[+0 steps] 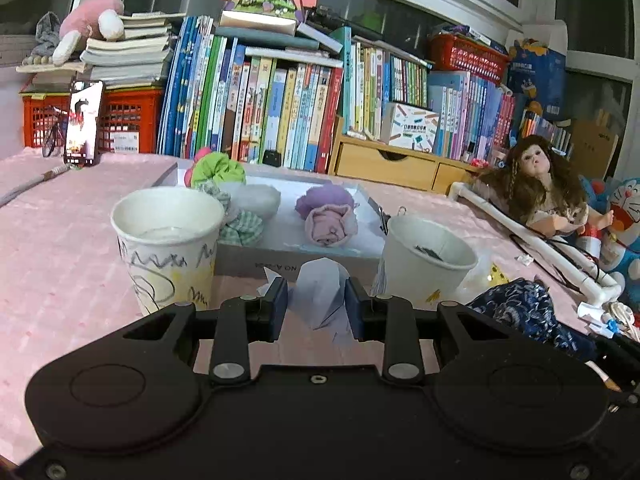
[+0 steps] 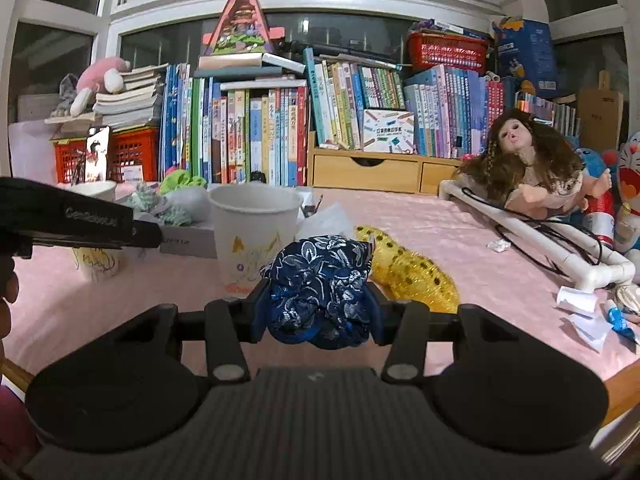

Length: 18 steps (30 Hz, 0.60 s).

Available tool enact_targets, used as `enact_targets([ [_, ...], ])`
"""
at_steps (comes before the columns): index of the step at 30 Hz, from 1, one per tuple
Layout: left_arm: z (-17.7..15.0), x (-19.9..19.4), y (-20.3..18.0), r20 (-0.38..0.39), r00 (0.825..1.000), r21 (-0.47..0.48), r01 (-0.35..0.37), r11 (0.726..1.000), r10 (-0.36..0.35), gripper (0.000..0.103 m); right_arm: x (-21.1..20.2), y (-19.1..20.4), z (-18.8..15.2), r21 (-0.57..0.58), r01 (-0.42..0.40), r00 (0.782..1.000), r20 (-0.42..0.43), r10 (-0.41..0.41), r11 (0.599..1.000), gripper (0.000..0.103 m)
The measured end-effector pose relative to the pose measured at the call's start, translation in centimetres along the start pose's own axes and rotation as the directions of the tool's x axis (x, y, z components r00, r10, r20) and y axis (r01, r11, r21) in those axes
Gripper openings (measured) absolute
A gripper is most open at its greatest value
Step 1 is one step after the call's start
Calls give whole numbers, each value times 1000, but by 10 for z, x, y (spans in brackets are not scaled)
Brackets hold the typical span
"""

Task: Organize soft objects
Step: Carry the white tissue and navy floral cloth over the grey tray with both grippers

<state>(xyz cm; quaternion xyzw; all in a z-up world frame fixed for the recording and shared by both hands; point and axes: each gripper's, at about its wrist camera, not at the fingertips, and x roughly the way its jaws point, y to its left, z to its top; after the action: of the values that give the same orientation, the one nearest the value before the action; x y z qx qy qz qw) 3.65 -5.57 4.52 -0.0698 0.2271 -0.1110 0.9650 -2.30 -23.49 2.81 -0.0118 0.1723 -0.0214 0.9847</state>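
Observation:
My left gripper (image 1: 316,306) is shut on a crumpled white tissue (image 1: 322,300), held just above the pink tabletop in front of a shallow grey box (image 1: 320,258). Inside the box lie a purple-and-pink rolled cloth (image 1: 328,216), a green scrunchie (image 1: 218,172), a white soft ball (image 1: 256,200) and a green checked cloth (image 1: 242,230). My right gripper (image 2: 318,304) is shut on a dark blue floral fabric bundle (image 2: 320,292), which also shows in the left wrist view (image 1: 520,312). A yellow sequinned soft piece (image 2: 408,274) lies right behind it.
Two white paper cups (image 1: 168,240) (image 1: 428,260) stand either side of the box front. A doll (image 2: 532,172) leans on white pipe tubing (image 2: 560,256) at the right, with paper scraps (image 2: 580,312) near it. Books and red baskets (image 1: 128,120) line the back.

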Motion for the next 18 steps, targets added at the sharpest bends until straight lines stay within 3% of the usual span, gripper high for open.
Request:
enact_targets([
  [11, 39, -22, 8, 86, 996, 43, 2, 999, -5, 29, -7, -19, 41, 28, -29, 995, 91, 26, 999, 52],
  [18, 74, -22, 18, 71, 997, 104, 18, 994, -25, 29, 9, -25, 77, 41, -100, 991, 95, 96, 994, 52],
])
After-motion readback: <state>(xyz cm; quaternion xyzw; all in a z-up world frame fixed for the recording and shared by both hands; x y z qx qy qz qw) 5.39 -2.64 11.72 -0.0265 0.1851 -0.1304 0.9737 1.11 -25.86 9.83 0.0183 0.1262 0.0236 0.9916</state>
